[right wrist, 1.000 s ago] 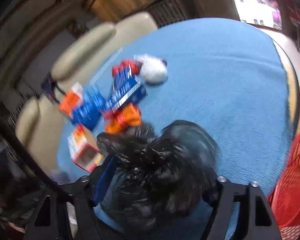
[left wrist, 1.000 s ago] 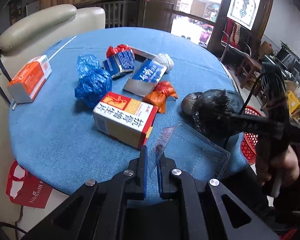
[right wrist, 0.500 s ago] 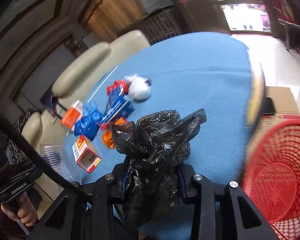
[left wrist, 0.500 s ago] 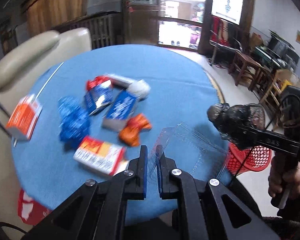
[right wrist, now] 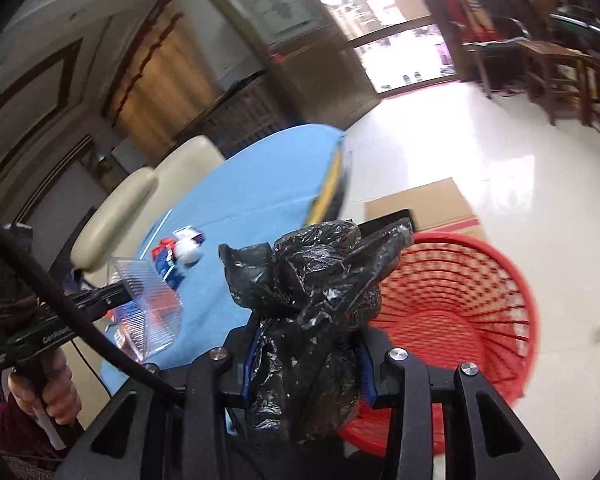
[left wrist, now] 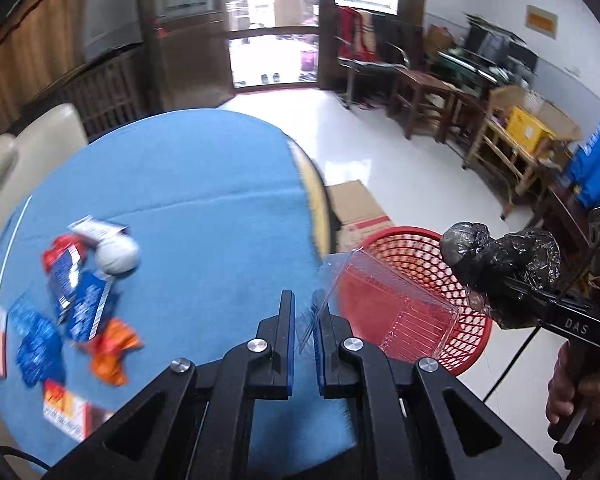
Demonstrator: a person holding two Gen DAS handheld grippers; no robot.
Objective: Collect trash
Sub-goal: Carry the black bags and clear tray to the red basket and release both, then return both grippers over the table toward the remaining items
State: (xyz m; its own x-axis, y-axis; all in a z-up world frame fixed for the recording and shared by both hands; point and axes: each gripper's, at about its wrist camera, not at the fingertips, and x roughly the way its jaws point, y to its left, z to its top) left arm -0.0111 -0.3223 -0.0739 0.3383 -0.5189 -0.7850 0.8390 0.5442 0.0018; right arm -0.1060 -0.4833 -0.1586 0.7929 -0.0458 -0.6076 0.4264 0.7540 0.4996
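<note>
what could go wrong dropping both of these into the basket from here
The clear plastic tray is pinched by one thin edge in the left gripper and only partly over the red basket; it may land on the floor. The black bag in the right gripper could cling to the fingers.

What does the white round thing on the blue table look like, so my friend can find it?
Start at the round blue table, then find the litter heap on its left side. At the heap's far end lies a white crumpled ball, the only white, round piece among blue, red and orange wrappers.
</note>
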